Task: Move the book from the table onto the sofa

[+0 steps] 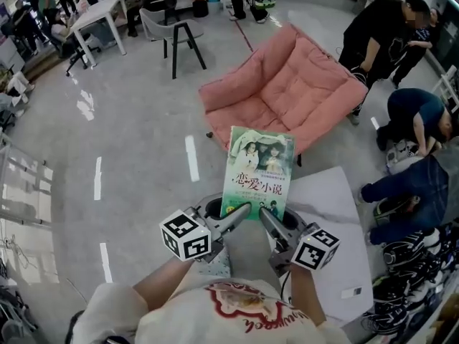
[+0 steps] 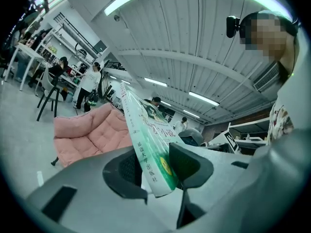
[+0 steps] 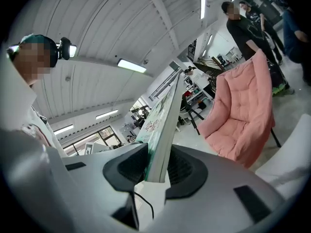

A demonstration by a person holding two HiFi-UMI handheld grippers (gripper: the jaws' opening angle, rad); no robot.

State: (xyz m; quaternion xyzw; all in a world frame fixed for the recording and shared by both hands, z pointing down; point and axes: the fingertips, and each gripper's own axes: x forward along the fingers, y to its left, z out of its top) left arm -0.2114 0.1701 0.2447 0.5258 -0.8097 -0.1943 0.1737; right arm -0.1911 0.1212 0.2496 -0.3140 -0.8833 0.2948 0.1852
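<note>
A green paperback book (image 1: 259, 170) with a picture cover is held up in the air, cover facing me, between me and the pink sofa (image 1: 290, 92). My left gripper (image 1: 242, 211) is shut on its lower left corner and my right gripper (image 1: 263, 215) on its lower right corner. In the left gripper view the book (image 2: 146, 140) runs edge-on between the two pads, with the sofa (image 2: 92, 132) behind it at the left. In the right gripper view the book (image 3: 163, 130) is also pinched edge-on, and the sofa (image 3: 243, 115) stands at the right.
A white table (image 1: 330, 228) lies below and right of the grippers. Several people crouch and stand at the right (image 1: 412, 120) by the sofa. A black stool (image 1: 176, 38) and white desks (image 1: 107, 9) stand at the back left on the glossy grey floor.
</note>
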